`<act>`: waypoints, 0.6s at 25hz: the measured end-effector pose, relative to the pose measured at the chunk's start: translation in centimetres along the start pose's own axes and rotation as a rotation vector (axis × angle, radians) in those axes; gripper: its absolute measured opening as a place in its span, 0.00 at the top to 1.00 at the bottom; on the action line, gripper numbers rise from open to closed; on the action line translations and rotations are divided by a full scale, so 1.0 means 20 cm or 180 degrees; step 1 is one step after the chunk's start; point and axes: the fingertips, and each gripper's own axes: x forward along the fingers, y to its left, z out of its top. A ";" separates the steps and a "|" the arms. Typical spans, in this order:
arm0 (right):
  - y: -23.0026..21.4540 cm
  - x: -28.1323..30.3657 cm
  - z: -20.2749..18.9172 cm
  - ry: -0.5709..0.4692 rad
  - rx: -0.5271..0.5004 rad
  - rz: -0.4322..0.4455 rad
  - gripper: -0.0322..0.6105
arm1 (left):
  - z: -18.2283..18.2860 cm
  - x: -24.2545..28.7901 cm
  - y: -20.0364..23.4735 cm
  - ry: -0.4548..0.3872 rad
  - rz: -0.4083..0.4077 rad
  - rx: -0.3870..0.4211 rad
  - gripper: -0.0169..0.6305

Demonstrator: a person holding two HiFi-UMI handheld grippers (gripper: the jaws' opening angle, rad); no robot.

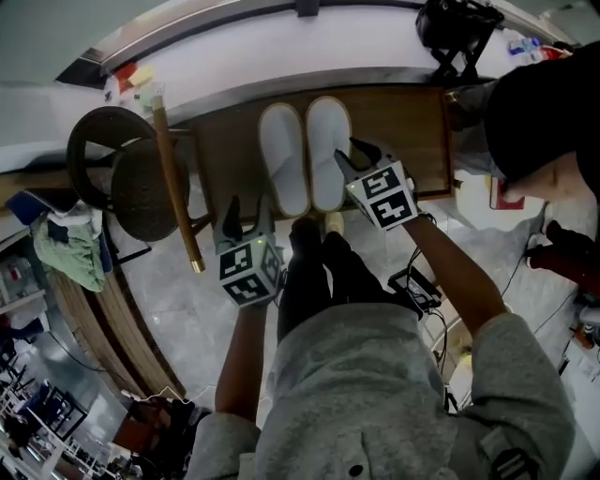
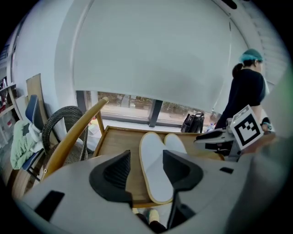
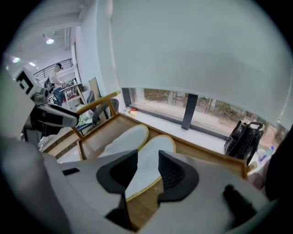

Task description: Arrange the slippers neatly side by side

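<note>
Slippers: two white flat fabric slippers with pale yellow edging, the left slipper and the right slipper, lie on a low brown wooden table with a raised rim. They are side by side with long edges touching, around the middle of the table, running from its far edge to its near edge. The left slipper's end reaches the near rim.

Grippers: the left gripper is above the near edge, left of the pair and clear of it. Its jaws are apart and grip nothing. In its own view the left slipper shows through the gap, flat on the table below.

The right gripper is over the near end of the right slipper, clear of it. Its jaws are wide apart and empty, and the right slipper lies beyond the gap.

Surroundings: a light wooden pole slants past the table's left edge, beside a dark round wicker chair. A green cloth hangs further left. A black handbag stands on the white ledge beyond the far edge. A second person in a dark top is at the right edge. The holder's black-trousered legs stand at the near edge.
</note>
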 end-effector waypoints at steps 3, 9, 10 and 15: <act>-0.04 -0.24 0.12 -0.0362 -0.0169 0.0028 0.74 | 0.08 -0.09 -0.09 -0.0159 -0.0084 0.0095 0.63; -0.12 -0.82 0.23 -0.0988 -0.0255 -0.0108 0.74 | 0.23 -0.35 -0.32 -0.0520 -0.0338 0.0409 0.63; -0.14 -0.92 0.23 -0.1069 -0.0239 -0.0174 0.75 | 0.26 -0.40 -0.36 -0.0586 -0.0374 0.0480 0.63; -0.27 -1.39 0.19 -0.1483 0.0069 -0.0528 0.86 | 0.41 -0.63 -0.57 -0.0965 -0.0518 0.0629 0.72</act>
